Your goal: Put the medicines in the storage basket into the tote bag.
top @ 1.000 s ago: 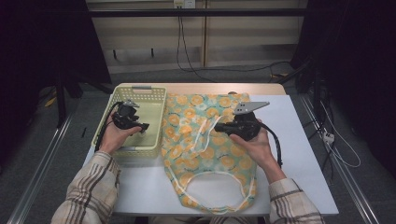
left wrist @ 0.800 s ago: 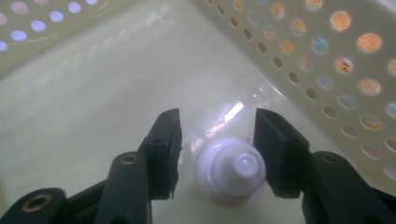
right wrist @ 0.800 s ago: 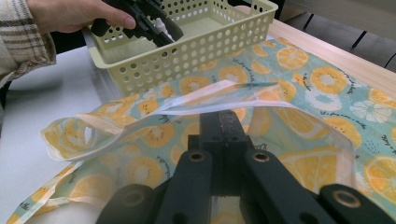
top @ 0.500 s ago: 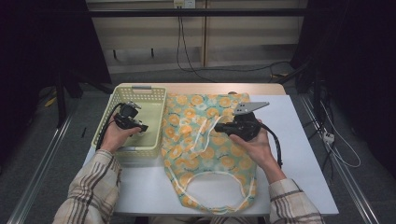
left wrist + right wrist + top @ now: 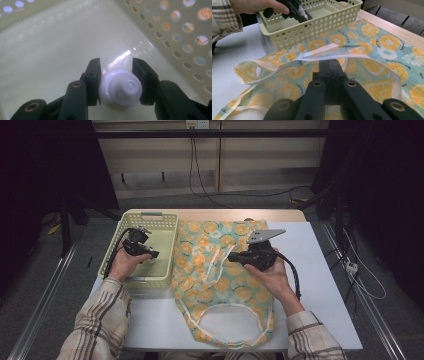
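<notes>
Grippers are both clamped: left on a white-capped bottle inside the basket, right on the bag's handle (lifted, perhaps for opening).

Left gripper clamped; right gripper closed (forearms extended).

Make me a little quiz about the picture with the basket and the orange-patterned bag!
1. True or false: the left gripper is shut on a white cap inside the yellow basket.
2. What does the right gripper pinch? A) the basket rim B) the bag handle C) a cable
3. Fill in: the fruit-print bag lies to the ______ of the basket in the high view.

Key: 1 true; 2 B; 3 right.
</notes>
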The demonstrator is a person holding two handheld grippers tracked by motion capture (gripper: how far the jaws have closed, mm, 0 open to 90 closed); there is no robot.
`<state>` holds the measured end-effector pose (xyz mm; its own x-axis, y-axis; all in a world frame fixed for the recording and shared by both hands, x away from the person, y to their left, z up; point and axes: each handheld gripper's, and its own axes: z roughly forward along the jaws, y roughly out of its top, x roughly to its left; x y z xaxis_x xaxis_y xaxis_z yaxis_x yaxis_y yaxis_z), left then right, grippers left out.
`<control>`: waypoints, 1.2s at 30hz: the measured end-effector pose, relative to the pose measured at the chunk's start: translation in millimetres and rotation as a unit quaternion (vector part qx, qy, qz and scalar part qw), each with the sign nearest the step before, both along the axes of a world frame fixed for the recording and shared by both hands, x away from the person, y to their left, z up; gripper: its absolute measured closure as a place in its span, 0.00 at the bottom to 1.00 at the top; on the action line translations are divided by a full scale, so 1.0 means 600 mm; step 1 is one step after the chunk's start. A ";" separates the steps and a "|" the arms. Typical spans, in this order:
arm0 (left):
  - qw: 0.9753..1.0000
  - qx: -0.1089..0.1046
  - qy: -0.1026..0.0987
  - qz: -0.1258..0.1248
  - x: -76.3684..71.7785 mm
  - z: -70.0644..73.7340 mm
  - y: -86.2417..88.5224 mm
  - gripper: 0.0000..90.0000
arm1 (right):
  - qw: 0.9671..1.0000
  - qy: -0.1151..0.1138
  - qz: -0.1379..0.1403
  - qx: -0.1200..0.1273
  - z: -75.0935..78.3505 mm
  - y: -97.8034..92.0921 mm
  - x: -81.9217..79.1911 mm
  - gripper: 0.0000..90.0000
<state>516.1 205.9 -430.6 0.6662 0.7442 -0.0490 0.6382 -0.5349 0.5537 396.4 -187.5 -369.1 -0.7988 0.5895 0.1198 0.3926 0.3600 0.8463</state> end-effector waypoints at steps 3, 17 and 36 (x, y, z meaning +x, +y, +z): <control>1.000 0.001 0.002 0.003 0.001 -0.004 0.001 0.62 | 1.000 -0.001 0.000 0.001 0.001 -0.001 -0.001 1.00; 0.999 0.031 0.018 -0.022 -0.005 0.003 0.011 0.67 | 1.000 0.001 0.000 -0.002 -0.002 0.002 0.001 1.00; 0.997 -0.051 -0.056 0.012 -0.016 0.045 0.021 0.67 | 1.000 0.002 -0.005 -0.001 -0.002 -0.001 0.002 1.00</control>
